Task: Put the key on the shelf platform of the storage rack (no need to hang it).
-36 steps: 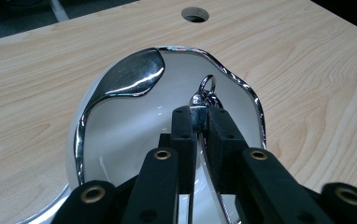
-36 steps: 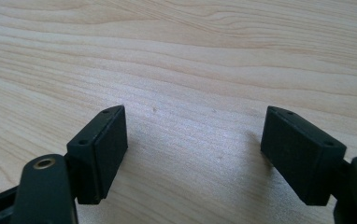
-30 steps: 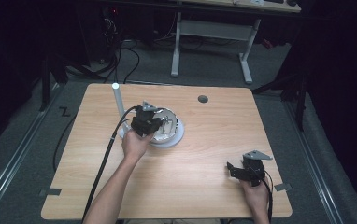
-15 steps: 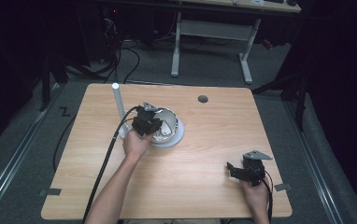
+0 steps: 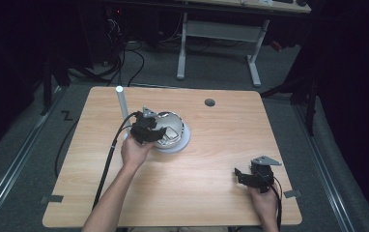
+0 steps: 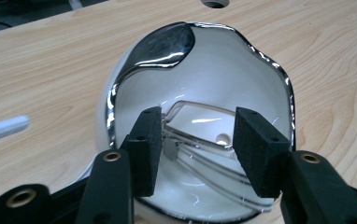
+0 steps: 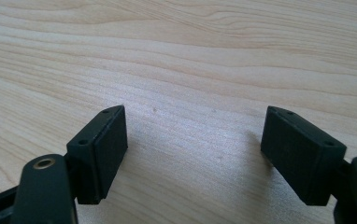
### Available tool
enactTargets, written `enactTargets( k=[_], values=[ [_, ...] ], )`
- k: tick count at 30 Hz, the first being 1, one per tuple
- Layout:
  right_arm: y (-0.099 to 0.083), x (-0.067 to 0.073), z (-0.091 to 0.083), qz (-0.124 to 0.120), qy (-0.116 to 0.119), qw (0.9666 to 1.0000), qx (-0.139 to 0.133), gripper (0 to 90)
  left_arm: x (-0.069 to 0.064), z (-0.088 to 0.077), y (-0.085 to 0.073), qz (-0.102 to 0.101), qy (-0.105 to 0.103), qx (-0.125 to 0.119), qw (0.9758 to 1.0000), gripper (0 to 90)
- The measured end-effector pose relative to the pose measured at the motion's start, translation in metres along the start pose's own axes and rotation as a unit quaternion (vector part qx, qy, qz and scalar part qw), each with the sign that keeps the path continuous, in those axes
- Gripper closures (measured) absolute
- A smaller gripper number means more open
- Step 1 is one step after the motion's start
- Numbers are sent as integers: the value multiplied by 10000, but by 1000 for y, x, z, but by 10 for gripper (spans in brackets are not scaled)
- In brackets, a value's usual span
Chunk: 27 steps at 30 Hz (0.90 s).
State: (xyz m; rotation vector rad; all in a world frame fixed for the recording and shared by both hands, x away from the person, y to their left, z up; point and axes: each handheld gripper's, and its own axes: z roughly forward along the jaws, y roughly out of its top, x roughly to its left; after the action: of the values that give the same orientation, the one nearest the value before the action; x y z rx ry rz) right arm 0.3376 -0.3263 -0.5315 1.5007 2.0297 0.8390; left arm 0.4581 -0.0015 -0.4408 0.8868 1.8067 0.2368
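Chrome-rimmed bowl (image 5: 170, 131) mid surface (image 5: 211, 208), clear item inside ungrasped; left tongs (image 6: 196, 140) apart over it, right tongs (image 7: 193, 156) wide, idle near right.

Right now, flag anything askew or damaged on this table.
Nothing looks damaged or spilled. The shiny bowl sits upright on the table with a clear tool lying slanted inside it, between the left gripper jaws. The right gripper hangs open over bare wood.

The left tongs (image 5: 149, 129) hang over a shiny bowl-shaped object (image 5: 172, 133) on the tabletop (image 5: 211, 159); the right tongs (image 5: 243, 175) rest well apart, jaws spread.
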Motion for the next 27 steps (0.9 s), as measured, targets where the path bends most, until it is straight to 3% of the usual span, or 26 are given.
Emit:
enactTargets(
  k=[5, 20, 27],
  values=[
    [0, 0, 0, -2, -2, 10000, 1, 232, 3, -9, 8, -178, 0, -40, 9998, 496],
    [0, 0, 0, -10, -2, 10000, -2, 232, 14, -29, 21, -229, -81, -91, 9997, 476],
    [0, 0, 0, -11, -1, 10000, -1, 232, 18, -36, 27, -393, -101, -159, 9991, 472]
  ],
)
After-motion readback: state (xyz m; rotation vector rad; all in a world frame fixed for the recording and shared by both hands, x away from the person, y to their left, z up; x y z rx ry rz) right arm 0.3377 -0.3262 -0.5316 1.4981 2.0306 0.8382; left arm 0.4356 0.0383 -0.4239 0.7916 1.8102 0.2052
